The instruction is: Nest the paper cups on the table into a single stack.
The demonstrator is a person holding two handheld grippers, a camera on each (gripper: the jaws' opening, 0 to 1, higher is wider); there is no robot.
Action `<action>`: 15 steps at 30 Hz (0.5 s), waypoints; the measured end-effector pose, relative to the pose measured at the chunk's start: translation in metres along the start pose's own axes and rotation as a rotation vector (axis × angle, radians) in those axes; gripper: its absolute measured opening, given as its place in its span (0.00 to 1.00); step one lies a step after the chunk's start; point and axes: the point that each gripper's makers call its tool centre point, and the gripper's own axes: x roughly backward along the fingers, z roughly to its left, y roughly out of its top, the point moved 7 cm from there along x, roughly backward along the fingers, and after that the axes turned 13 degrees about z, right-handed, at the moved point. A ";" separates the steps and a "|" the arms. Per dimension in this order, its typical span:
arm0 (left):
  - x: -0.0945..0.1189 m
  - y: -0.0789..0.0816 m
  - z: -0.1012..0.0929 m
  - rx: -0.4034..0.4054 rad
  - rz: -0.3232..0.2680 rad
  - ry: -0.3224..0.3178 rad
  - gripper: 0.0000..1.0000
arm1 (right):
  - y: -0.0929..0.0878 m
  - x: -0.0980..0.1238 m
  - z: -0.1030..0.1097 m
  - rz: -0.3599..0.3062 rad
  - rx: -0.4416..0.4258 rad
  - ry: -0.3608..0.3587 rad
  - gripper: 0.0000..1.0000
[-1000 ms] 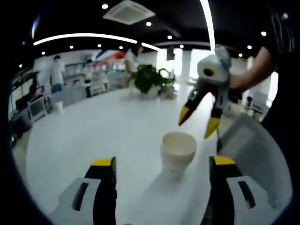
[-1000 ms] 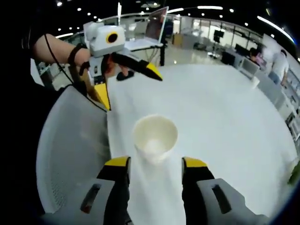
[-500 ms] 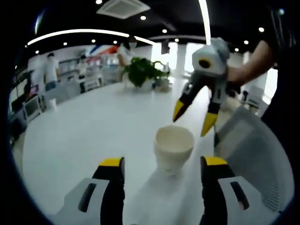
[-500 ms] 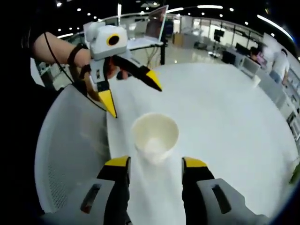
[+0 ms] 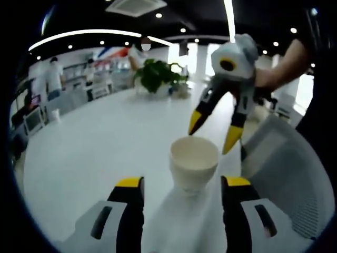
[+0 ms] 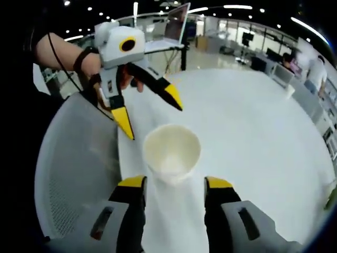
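A white paper cup (image 5: pixel 194 161) stands upright on the white table (image 5: pixel 105 147), just ahead of my left gripper (image 5: pixel 183 183), whose yellow-tipped jaws are open on either side of its base. My right gripper (image 5: pixel 212 136), held by a hand, comes in from the upper right, open, with its tips just over the cup's far rim. In the right gripper view the same cup (image 6: pixel 171 152) sits between the open jaws of my right gripper (image 6: pixel 175 182), and my left gripper (image 6: pixel 150 115) hangs open above its far rim. Neither gripper touches the cup.
A grey mesh chair back (image 5: pixel 284 168) (image 6: pixel 79 163) stands at the table's edge right beside the cup. A potted plant (image 5: pixel 155 76) stands at the table's far end, a laptop (image 6: pixel 176 26) behind. A small white cup-like thing (image 6: pixel 287 90) stands far across the table. People move in the background.
Both grippers have come closer to the cup, so each one's tips now hang over its rim in the other's view. The left jaws have narrowed a little. The cup has stayed put.
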 end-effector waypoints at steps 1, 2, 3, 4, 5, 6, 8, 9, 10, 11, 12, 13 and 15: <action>-0.001 0.000 0.000 -0.003 0.003 0.002 0.57 | 0.000 -0.001 0.001 0.003 0.011 -0.002 0.41; -0.002 -0.001 -0.001 -0.001 0.011 0.001 0.57 | 0.000 -0.002 0.001 0.006 0.017 -0.003 0.41; -0.003 -0.002 -0.001 0.003 0.017 0.002 0.57 | 0.000 -0.003 0.002 0.015 0.030 -0.009 0.41; -0.004 -0.002 -0.001 0.005 0.019 0.001 0.57 | 0.000 -0.004 0.003 0.020 0.034 -0.010 0.41; -0.005 -0.003 -0.002 0.005 0.023 -0.001 0.56 | 0.001 -0.006 0.004 0.019 0.037 -0.009 0.41; -0.005 -0.003 -0.002 0.004 0.026 -0.002 0.56 | 0.001 -0.007 0.005 0.019 0.039 -0.008 0.41; -0.006 -0.004 -0.003 0.000 0.028 -0.004 0.55 | 0.001 -0.009 0.006 0.024 0.047 -0.007 0.41; -0.007 -0.004 -0.004 -0.005 0.030 -0.006 0.55 | 0.001 -0.011 0.006 0.027 0.051 -0.006 0.41; -0.007 -0.003 -0.004 -0.006 0.032 -0.007 0.55 | 0.001 -0.012 0.006 0.031 0.055 -0.002 0.41; -0.008 -0.003 -0.004 -0.004 0.034 -0.009 0.55 | 0.001 -0.013 0.007 0.034 0.057 -0.002 0.42; -0.008 -0.003 -0.004 -0.003 0.037 -0.011 0.56 | 0.002 -0.014 0.007 0.036 0.060 -0.002 0.42; -0.009 -0.002 -0.005 -0.006 0.036 -0.015 0.55 | 0.002 -0.015 0.007 0.037 0.063 -0.001 0.42; -0.009 0.000 -0.005 -0.016 0.036 -0.022 0.53 | 0.002 -0.017 0.006 0.041 0.067 0.002 0.42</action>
